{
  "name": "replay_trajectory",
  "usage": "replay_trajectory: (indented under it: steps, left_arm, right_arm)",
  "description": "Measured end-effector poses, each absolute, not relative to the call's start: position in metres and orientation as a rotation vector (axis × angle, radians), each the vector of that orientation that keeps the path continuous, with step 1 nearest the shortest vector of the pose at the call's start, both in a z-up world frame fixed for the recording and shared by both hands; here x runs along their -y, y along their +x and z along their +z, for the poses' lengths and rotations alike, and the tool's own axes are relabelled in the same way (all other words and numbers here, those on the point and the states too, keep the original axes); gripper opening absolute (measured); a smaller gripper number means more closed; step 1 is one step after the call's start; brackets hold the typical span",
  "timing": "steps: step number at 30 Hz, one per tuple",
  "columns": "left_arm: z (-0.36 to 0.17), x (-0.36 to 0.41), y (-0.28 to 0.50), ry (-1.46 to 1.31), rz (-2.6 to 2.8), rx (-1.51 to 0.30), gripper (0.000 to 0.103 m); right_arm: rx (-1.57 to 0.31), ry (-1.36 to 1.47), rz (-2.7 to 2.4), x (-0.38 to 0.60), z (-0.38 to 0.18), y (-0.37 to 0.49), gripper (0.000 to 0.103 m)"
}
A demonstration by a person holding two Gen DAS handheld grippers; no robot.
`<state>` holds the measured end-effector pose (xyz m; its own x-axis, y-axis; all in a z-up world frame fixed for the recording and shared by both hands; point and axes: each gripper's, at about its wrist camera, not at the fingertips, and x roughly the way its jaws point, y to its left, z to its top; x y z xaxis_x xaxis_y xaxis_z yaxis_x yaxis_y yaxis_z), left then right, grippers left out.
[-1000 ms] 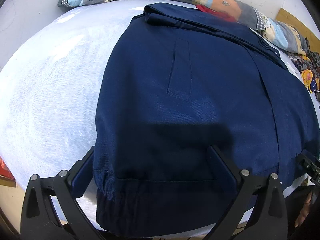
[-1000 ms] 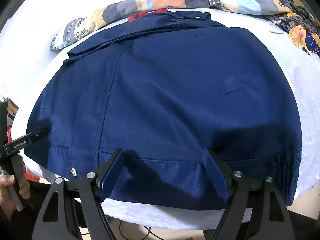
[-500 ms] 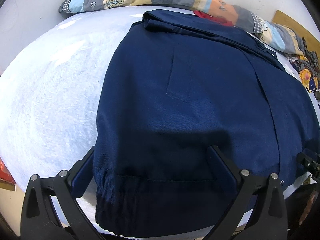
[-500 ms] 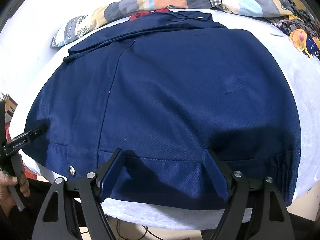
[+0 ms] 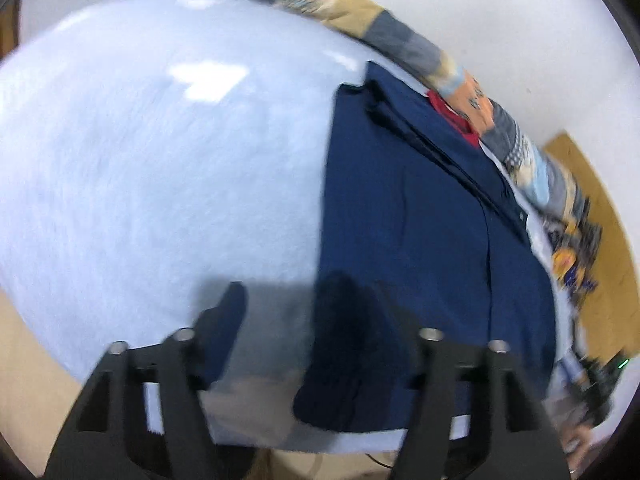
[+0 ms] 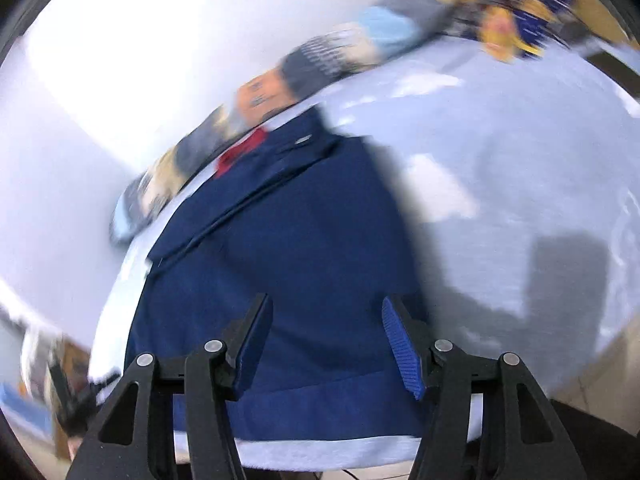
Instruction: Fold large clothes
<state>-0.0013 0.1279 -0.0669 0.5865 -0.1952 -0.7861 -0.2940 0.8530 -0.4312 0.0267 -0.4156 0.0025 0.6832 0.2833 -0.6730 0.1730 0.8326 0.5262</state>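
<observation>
Left wrist view: a pale fleece-covered table (image 5: 140,168) fills most of the scene, with the navy jacket (image 5: 408,216) spread flat on it so its hem faces the person for folding. A patchwork cloth (image 5: 404,46) is bunched along the far edge, out of the way. The left gripper (image 5: 316,320) is closing, half-wide, over the jacket's near corner, no grip evident. The right gripper (image 6: 326,328) is closing too, above the hem, pads apparently clear of the cloth.
</observation>
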Motion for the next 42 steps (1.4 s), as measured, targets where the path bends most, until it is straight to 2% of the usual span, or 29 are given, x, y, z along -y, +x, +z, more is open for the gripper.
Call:
replay_trajectory:
  steps: [3, 9, 13, 16, 19, 20, 22, 24, 27, 30, 31, 32, 34, 36, 42]
  left_arm:
    - [-0.08, -0.13, -0.003, -0.65, 0.014, -1.005, 0.058]
    - [-0.078, -0.097, 0.0, -0.547, -0.08, -1.047, 0.058]
    - [-0.081, -0.078, 0.001, -0.447, -0.088, -1.074, 0.051]
    - [-0.082, -0.078, 0.004, -0.452, -0.086, -1.076, 0.05]
    - [-0.084, -0.079, 0.005, -0.464, -0.086, -1.078, 0.05]
    - [-0.085, -0.079, 0.006, -0.463, -0.078, -1.083, 0.052]
    - [-0.089, -0.08, 0.007, -0.485, -0.097, -1.095, 0.068]
    - [-0.089, -0.079, 0.008, -0.486, -0.113, -1.094, 0.075]
    - [-0.088, -0.073, 0.011, -0.446, -0.108, -1.099, 0.076]
    - [-0.087, -0.071, 0.011, -0.438, -0.111, -1.092, 0.076]
    - [-0.087, -0.07, 0.011, -0.425, -0.116, -1.087, 0.074]
    - [-0.086, -0.068, 0.01, -0.398, -0.112, -1.078, 0.068]
    - [-0.085, -0.064, 0.012, -0.323, -0.079, -1.074, 0.031]
    - [-0.083, -0.064, 0.011, -0.314, -0.088, -1.059, 0.026]
    - [-0.082, -0.062, 0.013, -0.267, -0.08, -1.057, 0.027]
  right_arm:
    - [-0.876, 0.669, 0.015, 0.434, -0.011, 0.023, 0.059]
    - [-0.917, 0.742, 0.019, 0.443, -0.024, 0.019, 0.058]
    - [-0.943, 0.826, 0.022, 0.452, -0.038, 0.016, 0.061]
    - [-0.984, 0.854, 0.023, 0.452, -0.048, 0.015, 0.06]
    - [-1.019, 0.857, 0.085, 0.442, -0.055, 0.02, 0.053]
    - [-1.03, 0.832, 0.097, 0.436, -0.055, 0.021, 0.046]
    - [-1.047, 0.75, 0.087, 0.424, -0.053, 0.025, 0.041]
    - [-1.059, 0.665, 0.083, 0.413, -0.05, 0.029, 0.021]
    - [-1.048, 0.595, 0.116, 0.401, -0.044, 0.03, 0.016]
    - [-0.961, 0.585, 0.198, 0.394, -0.028, 0.023, 0.013]
    - [-0.92, 0.592, 0.224, 0.393, -0.02, 0.021, 0.013]
    - [-0.881, 0.601, 0.245, 0.394, -0.013, 0.019, 0.013]
    - [-0.842, 0.616, 0.253, 0.395, -0.006, 0.017, 0.013]
    - [-0.847, 0.642, 0.248, 0.397, -0.009, 0.019, 0.013]
    - [-0.87, 0.619, 0.22, 0.395, -0.012, 0.025, 0.013]
